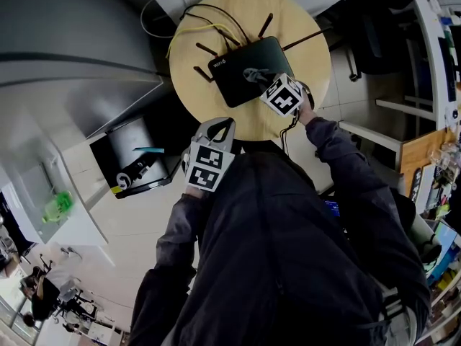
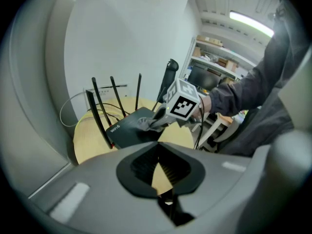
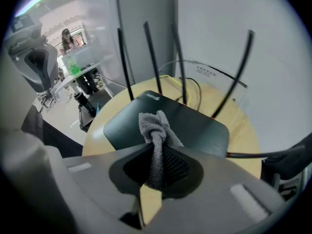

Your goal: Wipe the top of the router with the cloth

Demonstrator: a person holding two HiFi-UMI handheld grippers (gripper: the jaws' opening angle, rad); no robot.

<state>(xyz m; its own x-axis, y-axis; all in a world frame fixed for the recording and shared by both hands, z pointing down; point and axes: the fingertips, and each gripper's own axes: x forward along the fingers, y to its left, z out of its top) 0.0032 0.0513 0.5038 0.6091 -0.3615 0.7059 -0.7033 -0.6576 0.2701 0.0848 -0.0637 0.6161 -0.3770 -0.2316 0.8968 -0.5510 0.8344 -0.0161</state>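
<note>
The right gripper [image 3: 155, 150] clamps the cloth [image 3: 154, 126] onto the router [image 3: 197, 125] top; the left gripper [image 2: 157, 156] is closed, empty.

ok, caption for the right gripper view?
Right gripper, jaws shut on a grey cloth, over the black router on a round table.

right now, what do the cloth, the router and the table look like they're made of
The cloth is grey, nubby and softly bunched, so likely microfibre or terry fabric. The router has a dark, smooth shell with a dull sheen, probably moulded plastic. The table has a pale top with faint grain: wood or a wood-look laminate, hard to tell which.
</note>
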